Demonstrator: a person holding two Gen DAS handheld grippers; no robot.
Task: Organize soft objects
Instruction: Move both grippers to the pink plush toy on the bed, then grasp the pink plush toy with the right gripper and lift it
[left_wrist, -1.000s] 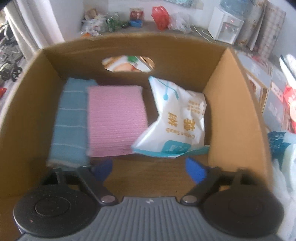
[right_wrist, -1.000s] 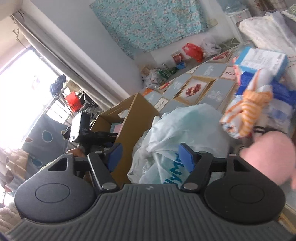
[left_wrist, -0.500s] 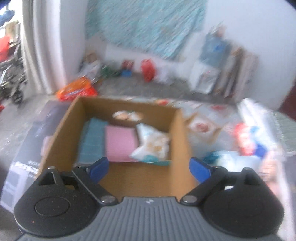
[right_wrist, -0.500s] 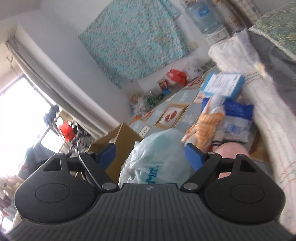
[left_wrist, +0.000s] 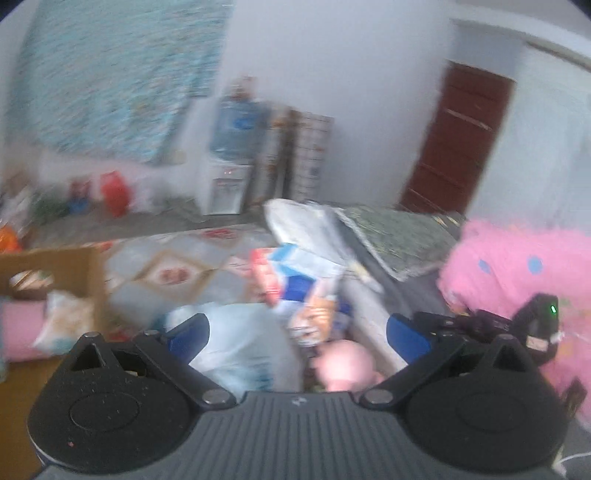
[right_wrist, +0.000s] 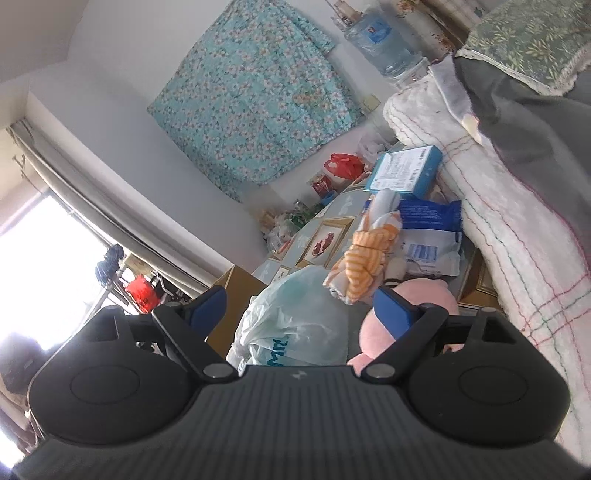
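Note:
My left gripper (left_wrist: 297, 332) is open and empty, raised above a pile of soft things on the floor: a pale plastic bag (left_wrist: 243, 343), a pink plush toy (left_wrist: 343, 363) and blue-white packets (left_wrist: 299, 284). The cardboard box (left_wrist: 55, 262) sits at far left with a pink cloth (left_wrist: 18, 328) and a white packet (left_wrist: 62, 321) inside. My right gripper (right_wrist: 299, 308) is open and empty over the same plastic bag (right_wrist: 295, 325), the pink plush (right_wrist: 424, 295), an orange striped cloth (right_wrist: 369, 258) and a blue-white packet (right_wrist: 428, 236).
A bed with a white blanket (right_wrist: 517, 229) and a pink quilt (left_wrist: 517, 273) lies on the right. A water dispenser (left_wrist: 232, 162) stands at the far wall. A blue box (right_wrist: 406, 170) lies by the bed. Patterned floor mats (left_wrist: 173, 269) lie between box and pile.
My left gripper has pulled up out of the box and swung right to the pile by the bed. My right gripper has tilted up and shifted slightly over the bag and plush.

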